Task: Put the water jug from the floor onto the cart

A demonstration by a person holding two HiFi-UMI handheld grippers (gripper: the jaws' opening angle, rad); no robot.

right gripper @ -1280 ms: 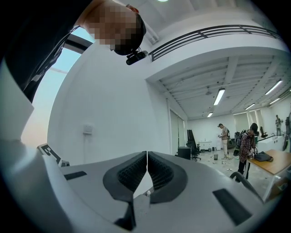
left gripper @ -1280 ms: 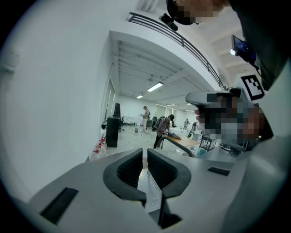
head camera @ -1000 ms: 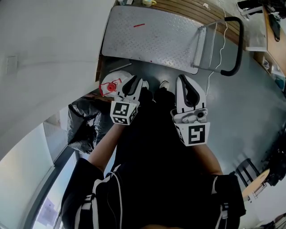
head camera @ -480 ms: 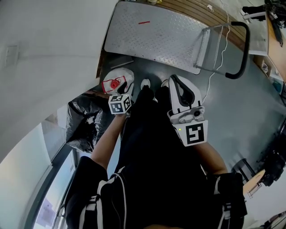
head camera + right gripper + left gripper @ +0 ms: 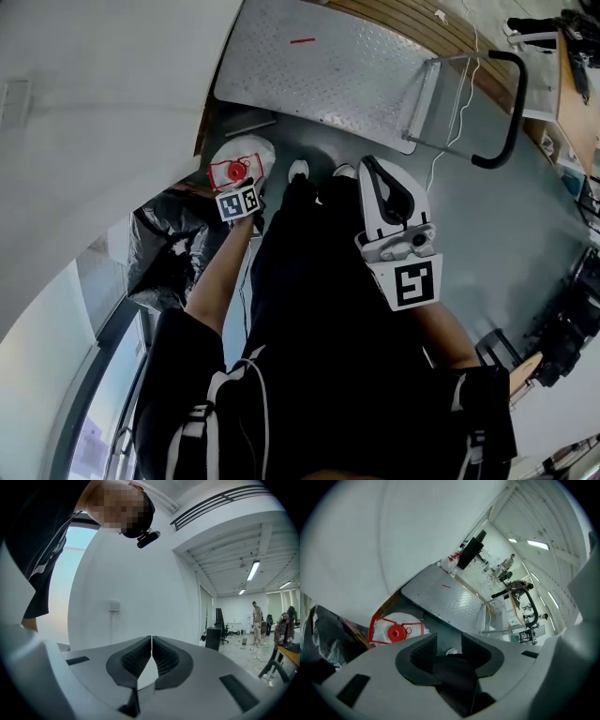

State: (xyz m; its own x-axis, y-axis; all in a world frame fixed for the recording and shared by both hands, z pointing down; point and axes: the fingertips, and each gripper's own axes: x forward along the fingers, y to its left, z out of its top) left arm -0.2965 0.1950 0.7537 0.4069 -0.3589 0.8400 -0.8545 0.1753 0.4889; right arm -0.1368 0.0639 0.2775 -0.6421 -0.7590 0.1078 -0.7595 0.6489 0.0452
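The water jug (image 5: pixel 241 159) is white with a red cap and red handle frame. It stands on the floor by the wall, just left of the cart's near corner. My left gripper (image 5: pixel 242 184) hangs low beside it and points down at it. In the left gripper view the jug (image 5: pixel 396 630) lies ahead and to the left of the left gripper (image 5: pixel 449 649). Its jaws have just been opening and hold nothing; only a dark trouser leg shows through the gap. My right gripper (image 5: pixel 370 167) is held higher, shut and empty, its pads (image 5: pixel 140 656) together.
The cart's metal deck (image 5: pixel 319 70) lies beyond the jug, its black push handle (image 5: pixel 514 103) at the right. A black plastic bag (image 5: pixel 169 248) slumps left of the jug against the wall. The person's white shoes (image 5: pixel 298 170) stand between jug and cart.
The left gripper has dropped away from the head camera, down to the jug, and its jaws have spread. The right gripper has shifted only a little.
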